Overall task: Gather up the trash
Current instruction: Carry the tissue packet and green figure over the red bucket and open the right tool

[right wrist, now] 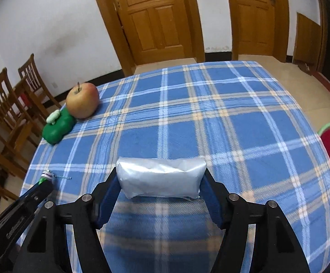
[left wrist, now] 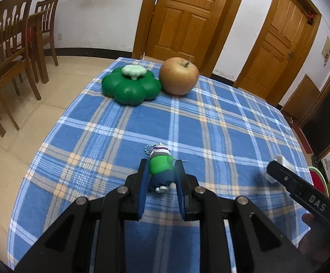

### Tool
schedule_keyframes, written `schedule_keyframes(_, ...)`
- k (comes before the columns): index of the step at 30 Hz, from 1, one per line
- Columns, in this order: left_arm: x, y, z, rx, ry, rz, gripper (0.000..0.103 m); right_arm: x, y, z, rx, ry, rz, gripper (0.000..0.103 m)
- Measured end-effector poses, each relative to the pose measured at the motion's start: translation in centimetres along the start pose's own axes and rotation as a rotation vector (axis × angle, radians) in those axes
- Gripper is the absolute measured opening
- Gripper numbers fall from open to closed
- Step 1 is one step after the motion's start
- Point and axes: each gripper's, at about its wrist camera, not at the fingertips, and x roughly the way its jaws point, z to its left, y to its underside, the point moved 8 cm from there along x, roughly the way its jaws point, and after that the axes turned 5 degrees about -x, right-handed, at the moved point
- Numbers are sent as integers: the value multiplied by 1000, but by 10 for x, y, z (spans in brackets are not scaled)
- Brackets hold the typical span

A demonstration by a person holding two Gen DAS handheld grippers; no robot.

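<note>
A home dining room — wooden chairs (left wrist: pixel 12 52), panelled doors (left wrist: pixel 185 16), plaid-clothed table (left wrist: pixel 210 122).

Even indoor light, soft shadows beneath the tongs, strong fisheye bending, dark vignetted corners, slight blur

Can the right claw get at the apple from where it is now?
Probably not right away. The right claw has a silver packet between its fingers, and the apple sits far off at the table's back left beside the green toy. The cloth between is bare.
</note>
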Motion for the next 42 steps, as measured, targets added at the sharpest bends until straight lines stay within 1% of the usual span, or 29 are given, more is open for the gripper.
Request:
schedule_keyframes(4, -9, 1, -9, 10, 21, -3, 22, -21, 6, -13, 41, -11, -25, 69)
schedule_keyframes(12, -35, 5, -41, 45, 76, -20, 22, -63, 13, -48, 108, -24, -80, 69)
schedule_keyframes(21, -55, 17, -90, 117, 136, -19, 22, -102, 29, -95, 176, 10, -125, 69)
schedule_keyframes(30, -59, 41, -148, 192, 209, 26, 22, -133, 45, -156, 268, 51, -161, 69)
schedule_keyframes(35, -60, 53, -181, 227, 250, 51, 22, -142, 61, -195, 342, 74, -163, 69)
schedule_keyframes(42, -57, 67, -220, 281, 286, 86, 22, -154, 78, -246, 425, 128, -170, 70)
